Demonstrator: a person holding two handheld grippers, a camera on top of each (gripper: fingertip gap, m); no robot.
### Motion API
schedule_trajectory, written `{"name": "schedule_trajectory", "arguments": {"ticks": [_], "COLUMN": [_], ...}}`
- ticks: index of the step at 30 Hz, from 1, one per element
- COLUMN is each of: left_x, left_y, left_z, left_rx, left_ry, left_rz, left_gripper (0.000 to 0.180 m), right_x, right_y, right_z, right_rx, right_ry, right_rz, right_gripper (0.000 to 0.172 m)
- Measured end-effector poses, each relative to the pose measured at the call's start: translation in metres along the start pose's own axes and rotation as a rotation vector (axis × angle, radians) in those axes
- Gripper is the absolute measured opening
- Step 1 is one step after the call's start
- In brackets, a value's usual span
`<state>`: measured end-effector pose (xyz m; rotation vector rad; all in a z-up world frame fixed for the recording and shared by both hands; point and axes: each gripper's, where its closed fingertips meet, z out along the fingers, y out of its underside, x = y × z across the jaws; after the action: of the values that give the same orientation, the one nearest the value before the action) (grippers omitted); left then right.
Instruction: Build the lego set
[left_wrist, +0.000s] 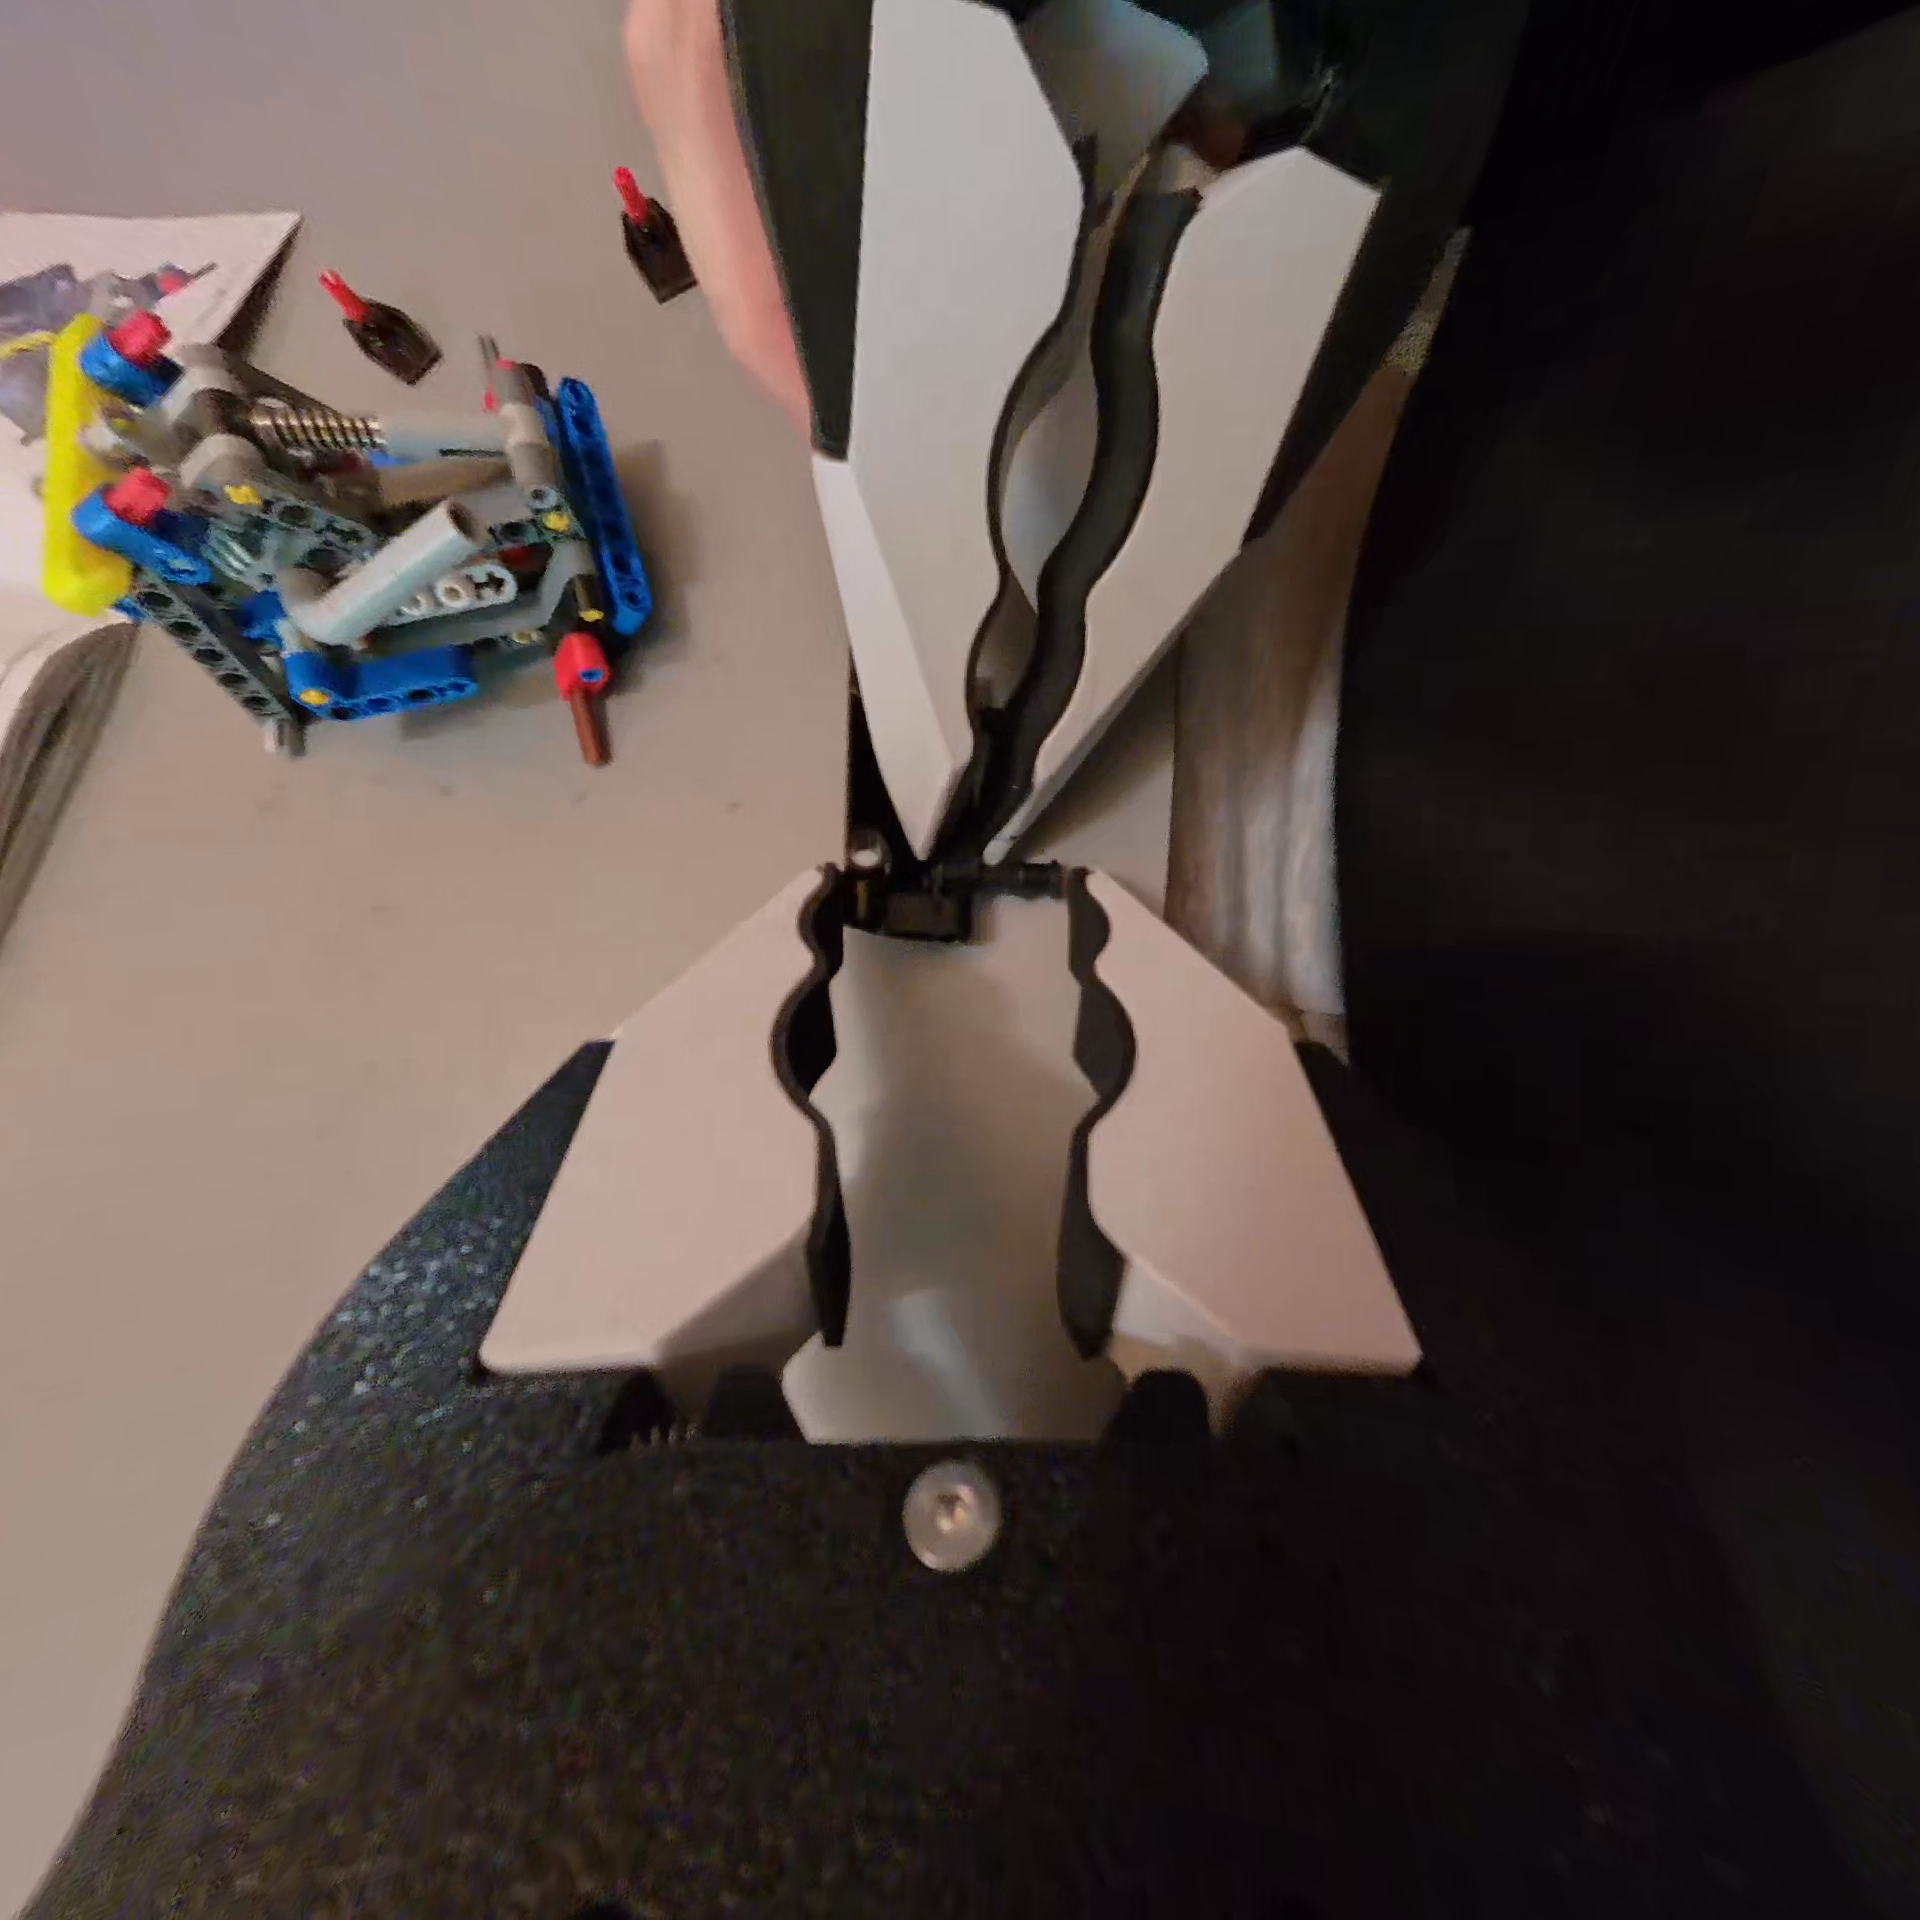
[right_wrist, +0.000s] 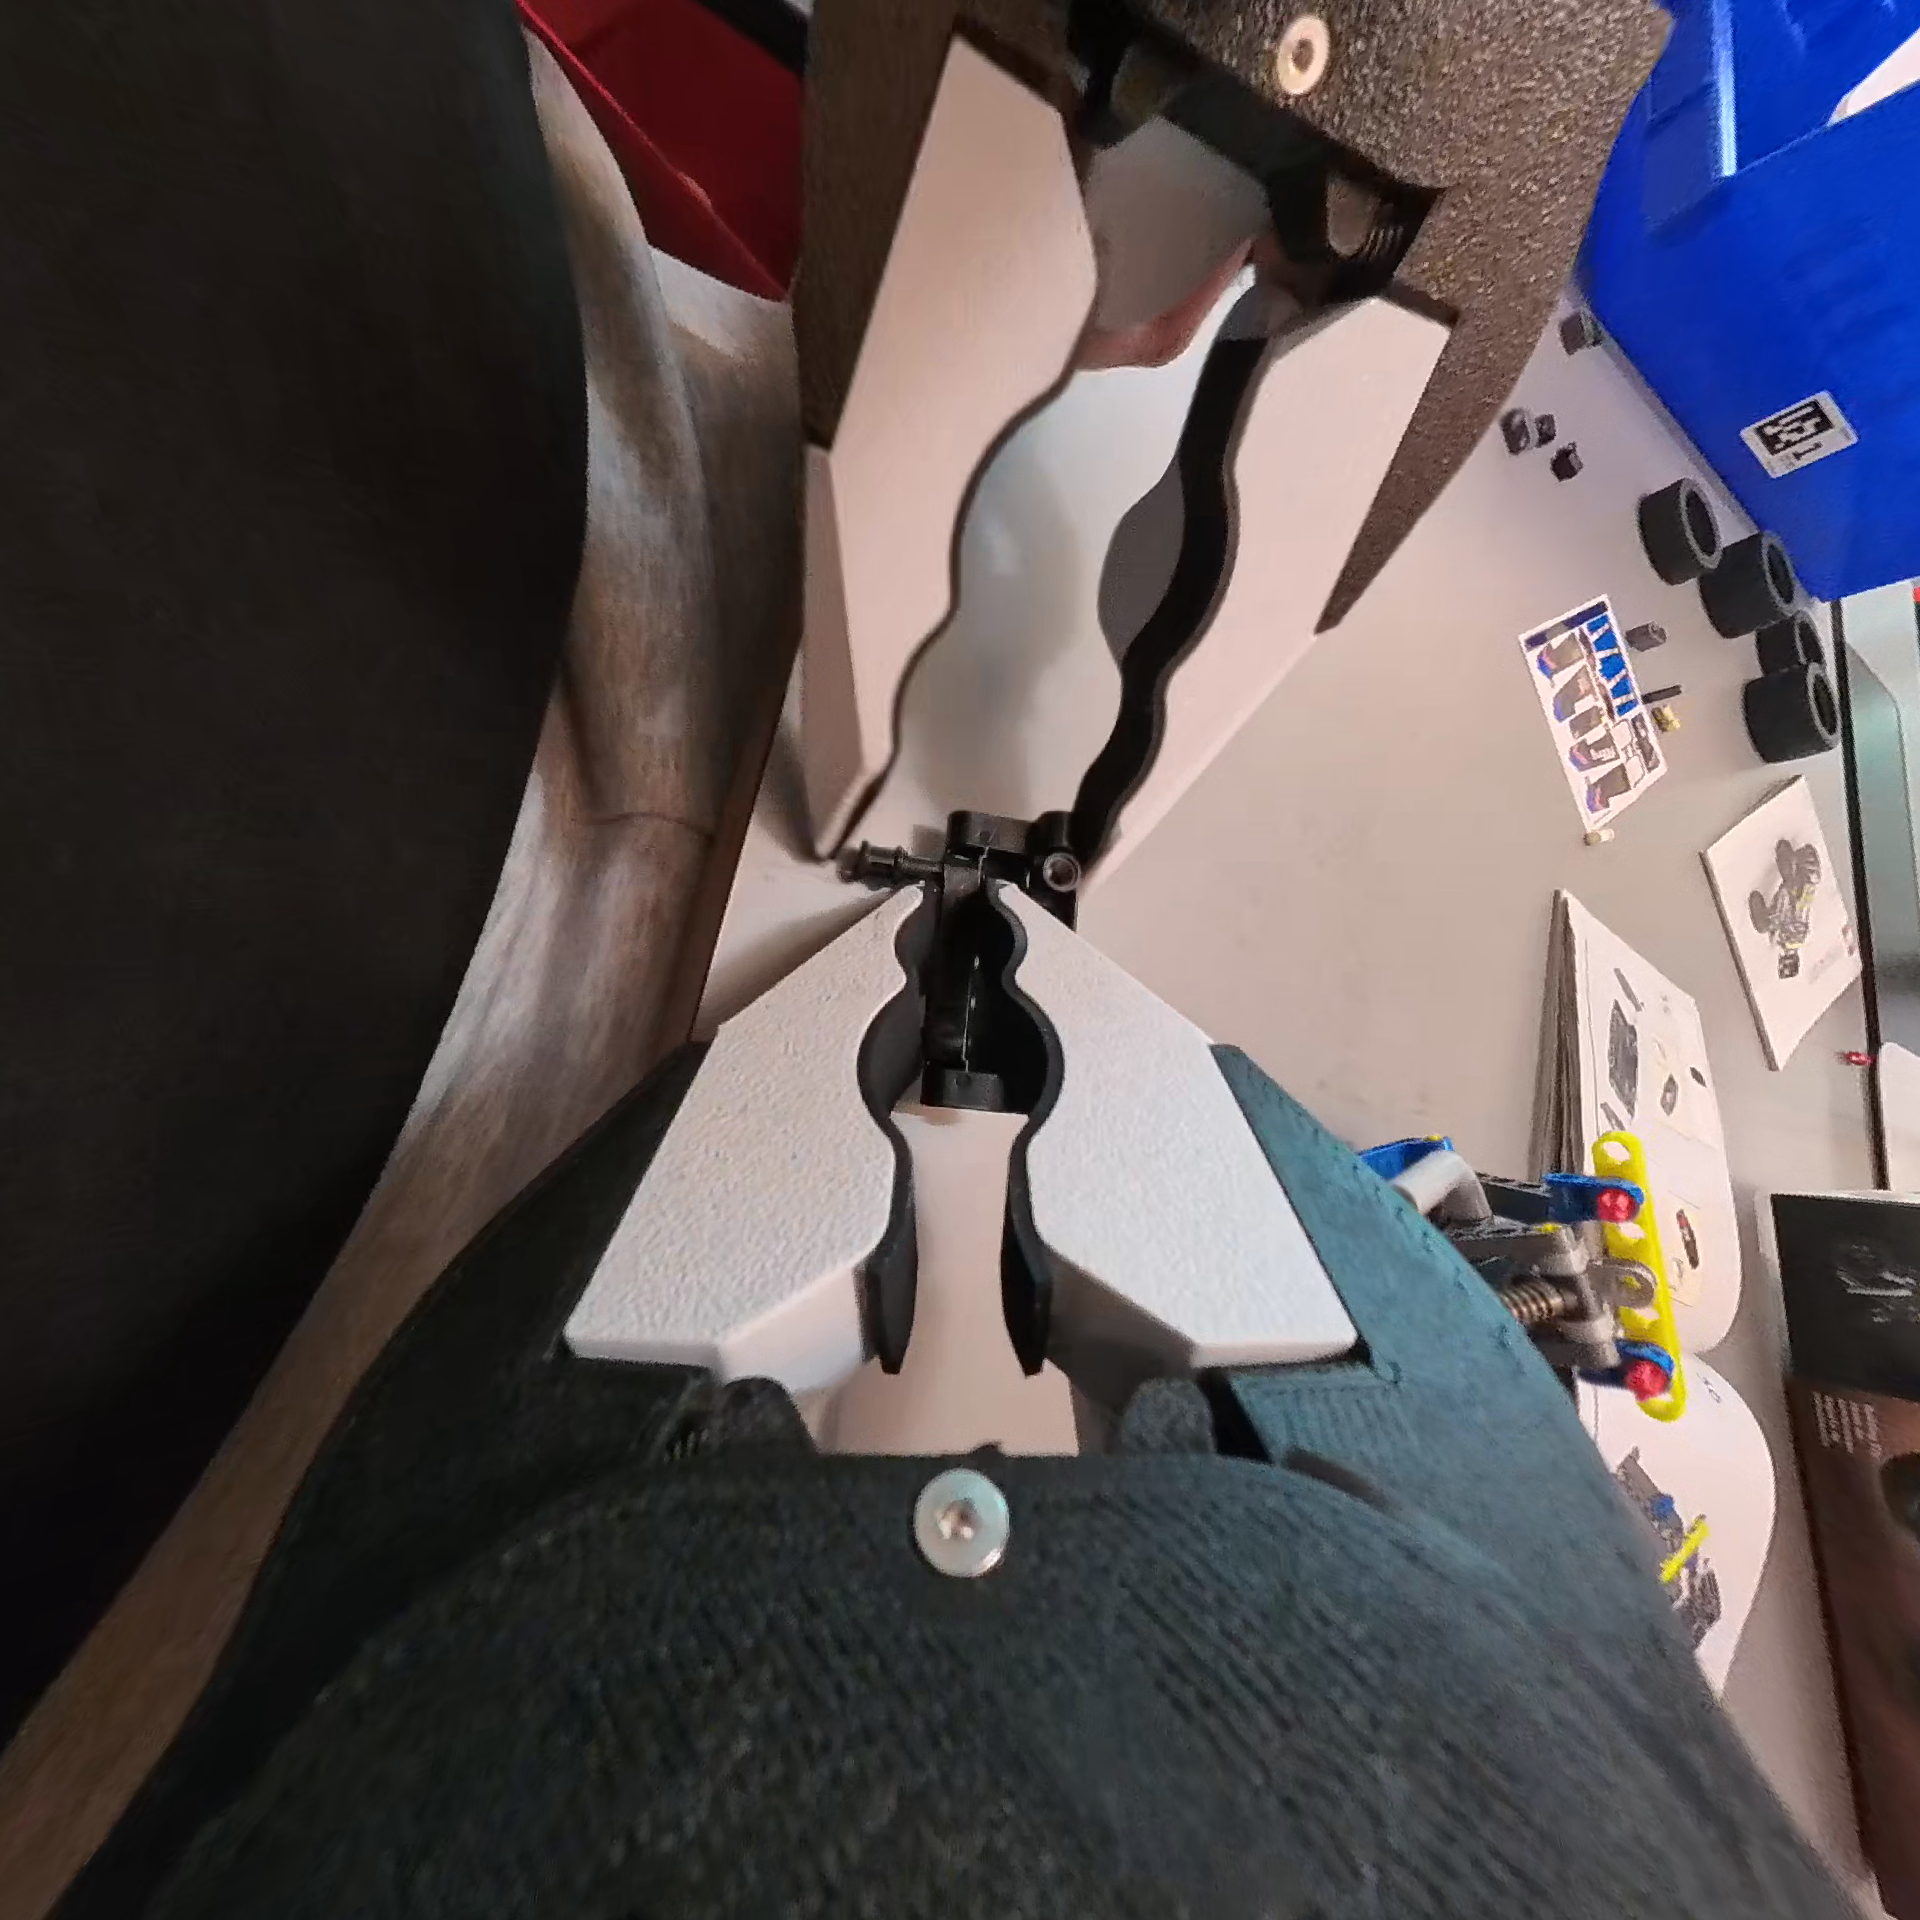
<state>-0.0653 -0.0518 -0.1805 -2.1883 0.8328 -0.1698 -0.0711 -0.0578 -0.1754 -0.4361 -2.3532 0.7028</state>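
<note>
My right gripper (right_wrist: 961, 906) is shut on a small black assembly of pegs and connectors (right_wrist: 966, 997), which runs down between its pads. A thin black pin (right_wrist: 878, 862) sticks out of the assembly to the left, and a connector with a hole (right_wrist: 1060, 868) sits at its right. My left gripper (left_wrist: 956, 883) faces it tip to tip and is open. The black assembly (left_wrist: 920, 914) stands between its spread fingertips, with a gap on the pin's side. The right gripper also shows in the left wrist view (left_wrist: 951, 831), coming down from the top. Both are above a grey table (left_wrist: 312, 1039).
A partly built blue, grey and yellow brick model (left_wrist: 343, 540) lies left on the table, with small dark pieces bearing red pins (left_wrist: 384, 332) and a booklet (left_wrist: 156, 270) nearby. In the right wrist view there are a blue bin (right_wrist: 1766, 312), black tyres (right_wrist: 1745, 603), a sticker sheet (right_wrist: 1595, 717) and booklets (right_wrist: 1631, 1039). A person's dark clothing (right_wrist: 260, 623) is close. Both grippers' tips are close together, under 4 cm apart.
</note>
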Motion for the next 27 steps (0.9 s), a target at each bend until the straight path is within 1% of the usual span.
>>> {"name": "schedule_trajectory", "arguments": {"ticks": [6,8,10,13,14,15,16,17,20,24,27], "left_x": [-0.0040,-0.0042,-0.0044,-0.0043,-0.0044,-0.0044,-0.0043,-0.0043,-0.0032,-0.0041,-0.0038], "left_y": [0.0002,-0.0004,-0.0005,-0.0006,-0.0002,0.0001,0.0003,0.0007,0.0015,0.0027,0.0030], "left_z": [0.0001,-0.0002,-0.0003,0.0000,0.0002,0.0006,0.0008,0.0010,0.0013,-0.0001,0.0002], "left_rx": [0.005,0.010,0.009,0.012,0.011,0.011,0.015,0.016,0.025,0.005,0.012], "left_ry": [-0.061,-0.076,-0.085,-0.073,-0.064,-0.053,-0.045,-0.038,-0.019,-0.032,-0.034], "left_rz": [-0.002,0.020,0.030,0.031,0.019,0.007,-0.006,-0.019,-0.062,-0.064,-0.096], "left_gripper": [0.038,0.038,0.038,0.038,0.038,0.038,0.038,0.038,0.039,0.039,0.039], "right_x": [0.0012,0.0012,-0.0028,-0.0078,-0.0079,-0.0050,-0.0004,0.0015,0.0003,0.0005,0.0002], "right_y": [-0.0001,0.0006,0.0034,0.0037,0.0031,0.0037,0.0056,0.0067,0.0090,0.0075,0.0069], "right_z": [0.0003,-0.0002,-0.0033,-0.0065,-0.0052,-0.0039,-0.0029,-0.0020,0.0009,0.0015,0.0013], "right_rx": [0.019,0.019,0.007,0.005,0.006,-0.001,-0.014,-0.026,-0.064,-0.088,-0.070], "right_ry": [0.019,0.018,-0.018,-0.081,-0.087,-0.066,-0.031,-0.019,-0.027,0.026,0.051], "right_rz": [0.030,0.050,0.085,0.191,0.220,0.227,0.214,0.202,0.194,0.132,0.150], "right_gripper": [0.004,0.005,0.014,0.024,0.024,0.018,0.008,0.005,0.006,0.005,0.005]}}
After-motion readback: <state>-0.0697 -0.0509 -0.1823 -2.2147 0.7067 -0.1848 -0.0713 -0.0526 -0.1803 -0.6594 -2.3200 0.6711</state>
